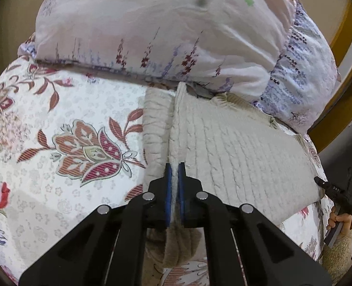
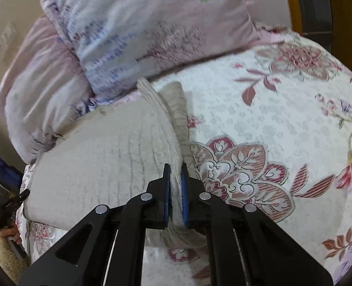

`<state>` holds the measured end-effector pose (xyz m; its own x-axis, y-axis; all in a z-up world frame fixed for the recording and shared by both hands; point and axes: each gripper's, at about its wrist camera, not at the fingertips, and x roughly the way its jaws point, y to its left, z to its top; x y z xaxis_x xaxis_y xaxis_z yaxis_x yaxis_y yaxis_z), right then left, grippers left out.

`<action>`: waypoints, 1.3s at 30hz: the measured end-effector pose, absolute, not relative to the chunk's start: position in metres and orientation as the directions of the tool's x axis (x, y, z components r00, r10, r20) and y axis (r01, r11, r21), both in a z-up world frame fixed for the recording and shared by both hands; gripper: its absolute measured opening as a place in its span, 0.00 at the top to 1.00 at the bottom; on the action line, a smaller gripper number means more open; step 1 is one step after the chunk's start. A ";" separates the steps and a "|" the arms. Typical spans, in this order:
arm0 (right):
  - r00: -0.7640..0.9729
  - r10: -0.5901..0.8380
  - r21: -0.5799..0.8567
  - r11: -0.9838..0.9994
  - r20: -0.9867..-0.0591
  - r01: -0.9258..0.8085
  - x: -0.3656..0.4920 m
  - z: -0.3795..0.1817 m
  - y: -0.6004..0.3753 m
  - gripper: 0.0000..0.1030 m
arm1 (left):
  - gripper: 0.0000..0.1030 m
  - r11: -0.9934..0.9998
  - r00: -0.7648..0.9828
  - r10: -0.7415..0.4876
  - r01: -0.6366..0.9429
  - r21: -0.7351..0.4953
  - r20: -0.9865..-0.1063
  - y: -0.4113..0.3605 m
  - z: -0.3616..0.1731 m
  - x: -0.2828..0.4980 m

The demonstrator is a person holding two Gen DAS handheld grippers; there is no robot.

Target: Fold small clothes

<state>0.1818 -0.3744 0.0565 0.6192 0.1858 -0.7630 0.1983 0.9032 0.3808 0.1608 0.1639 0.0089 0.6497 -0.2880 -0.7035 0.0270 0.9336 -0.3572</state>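
Note:
A cream cable-knit sweater lies on a floral bedspread. My left gripper is shut on the sweater's left edge, which is pinched up into a ridge; a beige sleeve lies just to its left. In the right wrist view, my right gripper is shut on the sweater's right edge, likewise raised into a ridge, with a beige sleeve beside it. Each gripper also shows at the edge of the other's view: the right one and the left one.
Pink and lavender floral pillows lie against the sweater's far edge, also in the right wrist view. A yellow-brown bed frame curves at the right. The bedspread extends right of the sweater.

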 end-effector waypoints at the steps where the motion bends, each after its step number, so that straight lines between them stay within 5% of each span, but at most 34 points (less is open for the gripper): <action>1: 0.616 0.174 0.364 0.910 -0.768 0.196 0.182 0.058 -0.372 0.92 | 0.94 0.934 0.649 -0.287 0.027 -0.356 -0.705 0.163 0.009 0.162; 3: 0.610 0.140 0.319 0.928 -0.780 0.195 0.182 0.061 -0.367 0.87 | 0.92 0.935 0.649 -0.284 0.026 -0.353 -0.705 0.163 0.010 0.164; 5: 0.611 0.093 0.280 0.935 -0.786 0.217 0.181 0.065 -0.366 0.71 | 0.87 0.931 0.652 -0.287 0.019 -0.364 -0.702 0.164 0.012 0.165; 8: 0.673 0.044 0.243 0.948 -0.738 0.204 0.176 0.083 -0.359 0.70 | 0.66 0.933 0.689 -0.258 -0.005 -0.361 -0.677 0.167 0.022 0.160; 14: 0.696 0.123 0.208 0.977 -0.708 0.039 0.196 0.096 -0.325 0.70 | 0.42 0.963 0.772 -0.231 0.095 -0.253 -0.592 0.134 0.049 0.149; 22: 0.592 0.171 0.275 0.957 -0.787 0.090 0.233 0.056 -0.326 0.69 | 0.40 0.976 0.654 -0.212 0.110 -0.187 -0.726 0.105 0.013 0.177; 26: 0.580 0.165 0.266 0.960 -0.798 0.093 0.231 0.058 -0.325 0.68 | 0.38 0.976 0.658 -0.216 0.120 -0.182 -0.721 0.104 0.010 0.175; 30: 0.611 0.148 0.233 0.971 -0.778 0.061 0.227 0.071 -0.307 0.61 | 0.35 0.938 0.685 -0.301 0.088 -0.335 -0.663 0.127 0.022 0.171; 32: 0.634 0.178 0.230 0.973 -0.753 -0.001 0.226 0.079 -0.293 0.60 | 0.22 0.908 0.708 -0.314 0.029 -0.417 -0.633 0.147 0.028 0.171; 35: 0.637 0.216 0.213 0.974 -0.740 -0.083 0.227 0.085 -0.267 0.49 | 0.22 0.867 0.703 -0.319 -0.054 -0.495 -0.636 0.171 0.026 0.177; 39: 0.623 0.256 0.215 0.966 -0.739 -0.143 0.236 0.085 -0.238 0.48 | 0.22 0.809 0.682 -0.361 -0.110 -0.577 -0.636 0.187 0.016 0.182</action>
